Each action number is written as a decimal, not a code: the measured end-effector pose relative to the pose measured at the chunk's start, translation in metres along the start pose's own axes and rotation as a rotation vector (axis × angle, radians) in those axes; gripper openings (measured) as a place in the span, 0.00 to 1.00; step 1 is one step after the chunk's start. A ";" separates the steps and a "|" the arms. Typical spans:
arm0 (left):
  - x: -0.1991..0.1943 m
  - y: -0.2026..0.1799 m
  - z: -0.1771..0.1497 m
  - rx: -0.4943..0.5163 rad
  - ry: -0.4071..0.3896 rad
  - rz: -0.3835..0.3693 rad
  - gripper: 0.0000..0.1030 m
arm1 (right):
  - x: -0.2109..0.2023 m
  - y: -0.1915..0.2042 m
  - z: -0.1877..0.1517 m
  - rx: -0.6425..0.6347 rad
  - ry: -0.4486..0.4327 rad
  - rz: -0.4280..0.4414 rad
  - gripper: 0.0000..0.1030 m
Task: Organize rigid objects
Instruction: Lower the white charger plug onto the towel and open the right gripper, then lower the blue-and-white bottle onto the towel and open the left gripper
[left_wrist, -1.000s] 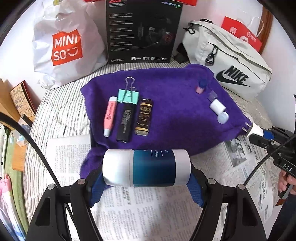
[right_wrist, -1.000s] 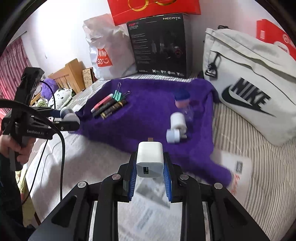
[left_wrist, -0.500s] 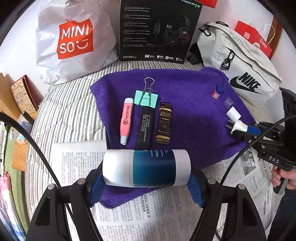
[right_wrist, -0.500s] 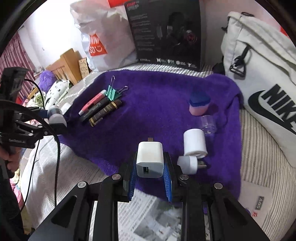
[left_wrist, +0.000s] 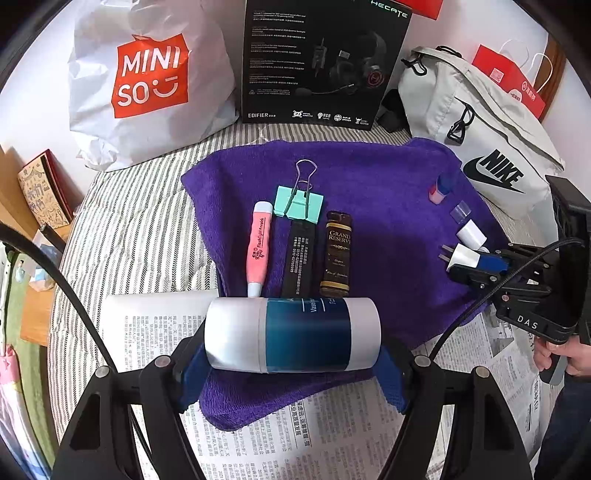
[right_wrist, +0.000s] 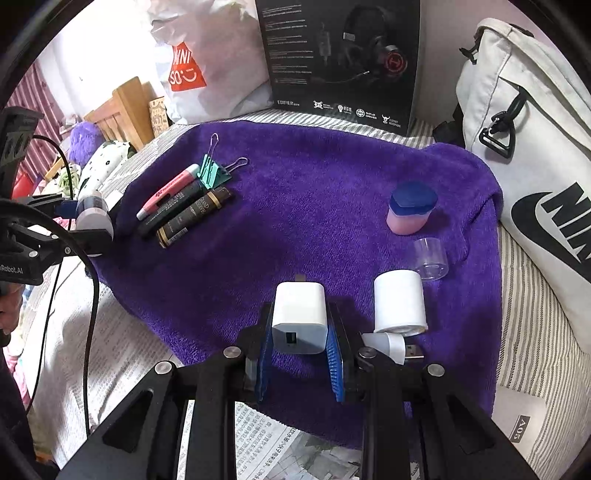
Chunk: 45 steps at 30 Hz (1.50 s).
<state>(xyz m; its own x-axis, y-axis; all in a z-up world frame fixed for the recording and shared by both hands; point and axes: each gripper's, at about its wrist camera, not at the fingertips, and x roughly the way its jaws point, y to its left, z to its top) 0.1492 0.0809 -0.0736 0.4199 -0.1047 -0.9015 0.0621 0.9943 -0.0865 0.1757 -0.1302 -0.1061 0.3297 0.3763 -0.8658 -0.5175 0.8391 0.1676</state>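
My left gripper (left_wrist: 291, 354) is shut on a white and blue bottle (left_wrist: 291, 334), held sideways over the near edge of the purple towel (left_wrist: 369, 177). Just beyond it lie a pink earpick (left_wrist: 259, 248), a black stick (left_wrist: 300, 254), a brown bottle (left_wrist: 337, 254) and a mint binder clip (left_wrist: 300, 203) in a row. My right gripper (right_wrist: 300, 354) is shut on a white USB charger (right_wrist: 299, 316), low over the towel (right_wrist: 314, 192), beside a white cylinder (right_wrist: 399, 301), a white USB plug (right_wrist: 393, 345), a clear cap (right_wrist: 431, 258) and a pink jar with a blue lid (right_wrist: 410, 212).
A Miniso bag (left_wrist: 147, 81), a black headset box (left_wrist: 317, 62) and a grey Nike bag (left_wrist: 480, 125) stand along the far side. Newspaper (left_wrist: 314, 435) lies under the towel's near edge on striped bedding (left_wrist: 136, 229). A wooden shelf with a book (left_wrist: 40, 192) is at the left.
Both grippers have moved forward and down over the towel with their loads. The right gripper with the charger now sits next to the white cylinder. Grips are unchanged.
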 end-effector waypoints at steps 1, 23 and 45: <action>0.000 0.000 0.000 0.001 0.000 0.000 0.72 | 0.000 0.000 -0.001 -0.004 0.000 -0.002 0.25; 0.020 -0.025 0.023 0.070 0.017 0.008 0.72 | -0.038 -0.011 -0.015 0.009 -0.037 -0.011 0.47; 0.069 -0.082 0.075 0.240 0.039 -0.024 0.72 | -0.044 -0.044 -0.037 0.118 -0.063 -0.042 0.51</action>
<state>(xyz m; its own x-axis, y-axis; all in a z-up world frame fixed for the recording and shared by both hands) 0.2407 -0.0095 -0.0973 0.3810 -0.1230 -0.9164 0.2873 0.9578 -0.0091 0.1547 -0.1984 -0.0924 0.4001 0.3608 -0.8425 -0.4070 0.8936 0.1894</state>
